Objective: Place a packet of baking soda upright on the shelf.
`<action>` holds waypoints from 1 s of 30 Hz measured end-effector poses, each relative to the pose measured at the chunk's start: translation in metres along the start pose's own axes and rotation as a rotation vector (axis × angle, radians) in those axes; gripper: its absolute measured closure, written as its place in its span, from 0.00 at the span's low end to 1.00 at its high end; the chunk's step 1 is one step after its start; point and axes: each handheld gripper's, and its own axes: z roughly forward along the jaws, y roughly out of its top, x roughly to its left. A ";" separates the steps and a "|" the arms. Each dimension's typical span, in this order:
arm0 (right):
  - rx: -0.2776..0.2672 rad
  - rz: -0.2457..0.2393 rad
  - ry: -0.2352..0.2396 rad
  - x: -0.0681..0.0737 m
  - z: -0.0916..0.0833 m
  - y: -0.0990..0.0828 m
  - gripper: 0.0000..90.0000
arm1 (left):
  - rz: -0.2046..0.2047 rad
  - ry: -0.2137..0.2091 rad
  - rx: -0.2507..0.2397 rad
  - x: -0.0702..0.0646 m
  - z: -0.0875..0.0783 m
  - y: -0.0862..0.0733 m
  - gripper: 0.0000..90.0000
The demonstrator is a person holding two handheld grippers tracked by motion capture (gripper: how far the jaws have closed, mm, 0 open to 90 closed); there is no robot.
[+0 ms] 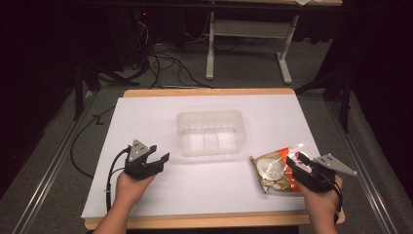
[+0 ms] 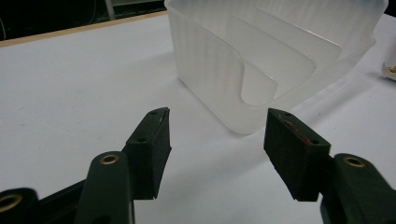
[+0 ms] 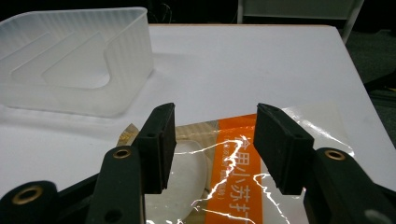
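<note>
A translucent plastic bin (image 1: 210, 131) with inner dividers stands at the middle of the white table top (image 1: 146, 117). A clear snack packet (image 1: 272, 169) with an orange band lies flat at the right. My right gripper (image 1: 294, 160) hovers over the packet's right end, jaws open, the packet (image 3: 233, 158) below and between them without the pads pressing it. My left gripper (image 1: 160, 158) is open and holds nothing, left of the bin's near corner (image 2: 243, 84); in the left gripper view its jaws (image 2: 217, 154) stand wide apart just short of that corner.
The white top rests on a wooden table whose edge (image 1: 204, 220) runs along the front. Beyond the table, cables (image 1: 165, 63) lie on the floor and a white frame leg (image 1: 210, 46) stands. A sliver of the packet (image 2: 390, 69) peeks past the bin.
</note>
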 end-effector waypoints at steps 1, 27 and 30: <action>0.000 0.001 -0.004 -0.001 0.000 0.000 0.54 | -0.001 -0.002 0.000 0.000 0.000 0.000 0.46; 0.089 0.154 -0.105 -0.047 -0.021 -0.022 0.38 | 0.028 -0.031 0.025 0.001 0.002 -0.001 0.45; 0.121 0.192 -0.106 -0.054 -0.017 -0.028 0.36 | 0.035 -0.036 0.036 0.001 0.003 -0.001 0.45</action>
